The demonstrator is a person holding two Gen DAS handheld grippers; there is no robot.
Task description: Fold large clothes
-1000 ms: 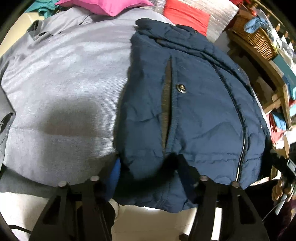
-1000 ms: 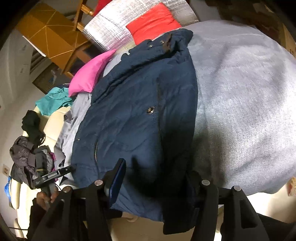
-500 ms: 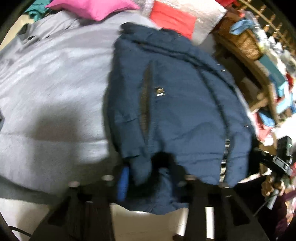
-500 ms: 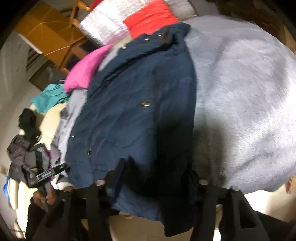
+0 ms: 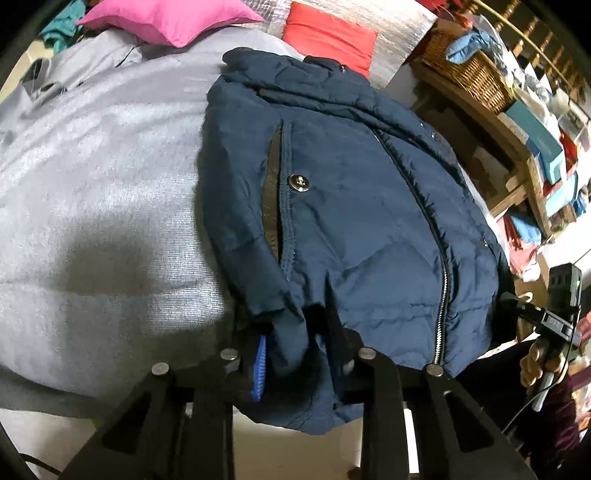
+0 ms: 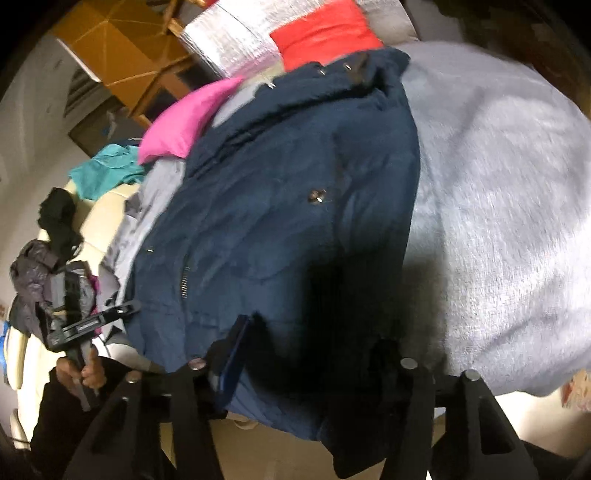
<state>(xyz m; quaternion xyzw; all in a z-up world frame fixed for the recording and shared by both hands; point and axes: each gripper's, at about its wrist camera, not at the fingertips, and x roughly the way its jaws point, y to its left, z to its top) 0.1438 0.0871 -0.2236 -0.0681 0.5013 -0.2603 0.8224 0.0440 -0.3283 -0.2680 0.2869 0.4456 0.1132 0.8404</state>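
Note:
A navy padded jacket (image 5: 351, 221) lies front up and zipped on a grey blanket (image 5: 92, 184), collar far, hem toward me. My left gripper (image 5: 295, 332) is at the hem's left corner. Its jaws are closing and the pads pinch a bunched fold of the hem. In the right wrist view the jacket (image 6: 277, 221) fills the middle. My right gripper (image 6: 312, 339) is at the hem's other corner. Its jaws stand wide and are opening slightly, with the hem lying between them in shadow. Each view shows the other gripper, hand-held: right (image 5: 546, 314), left (image 6: 88, 325).
A pink pillow (image 5: 166, 18) and a red cushion (image 5: 328, 37) lie beyond the collar. A wooden shelf with a wicker basket (image 5: 469, 70) and boxes stands at the right. Teal cloth (image 6: 107, 170) and dark clothes (image 6: 37, 273) lie on a cream seat at the left.
The left jaws have narrowed from wide apart onto the hem corner, bunching the fabric between them. The right gripper has stayed at its corner with about the same gap.

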